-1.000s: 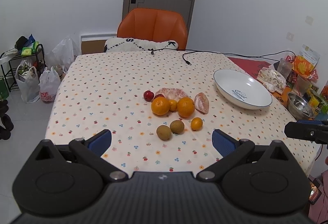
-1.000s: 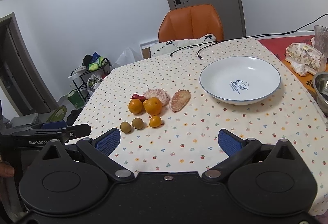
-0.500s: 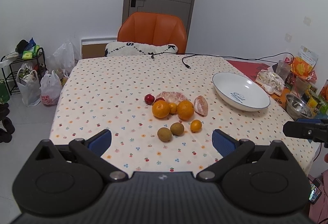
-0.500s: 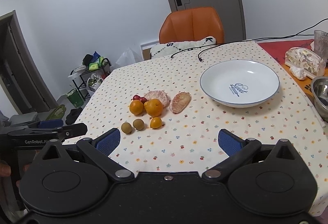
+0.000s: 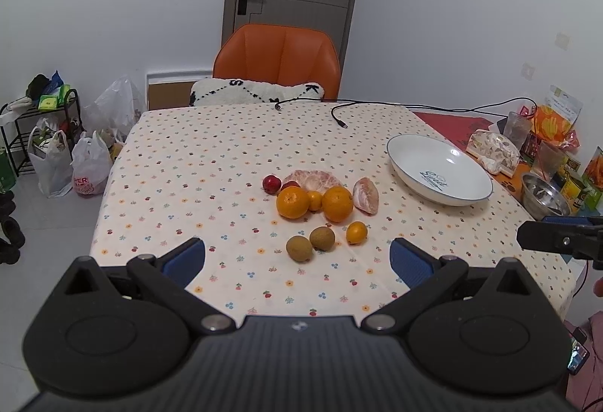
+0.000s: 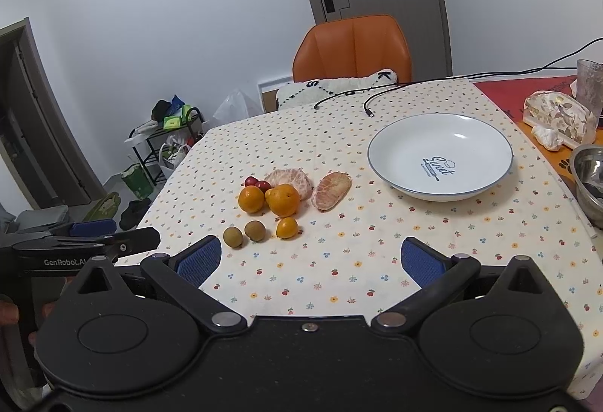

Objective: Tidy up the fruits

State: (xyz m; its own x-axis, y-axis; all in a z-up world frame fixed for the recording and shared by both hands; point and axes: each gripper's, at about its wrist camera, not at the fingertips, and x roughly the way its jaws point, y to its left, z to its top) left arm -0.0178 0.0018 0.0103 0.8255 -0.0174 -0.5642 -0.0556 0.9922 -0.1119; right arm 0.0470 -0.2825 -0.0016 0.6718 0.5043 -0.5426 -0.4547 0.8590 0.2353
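Left wrist view is showing the left hand-held gripper (image 5: 297,257) hovering released over the near edge of the surface (image 5: 211,155), a table under a cream cloth dotted with small flowers, its blue-padded fingers (image 5: 184,255) spread wide with nothing between them. Right wrist view is showing the right hand-held gripper (image 6: 309,259) likewise released and empty, hanging near the same edge further to the right.

Fruit is sitting in a loose cluster mid-surface: two large round oranges (image 5: 293,201), a peeled pink pomelo piece (image 5: 314,179) behind them, a second peeled pomelo segment (image 5: 366,195) lying just beside on the right, small red fruits (image 5: 271,184) at the left back, and in front two brown round kiwis (image 5: 299,248) with a small orange mandarin (image 5: 356,232) beside them.

A white shallow bowl with a blue rim (image 6: 441,133) is standing empty to the right, well apart from the cluster, with bare cloth lying between. Open cloth is also stretching left of the fruit to the surface's left edge and back toward the orange chair (image 5: 277,63). A steel bowl (image 6: 588,178) and packets are crowding the right edge.
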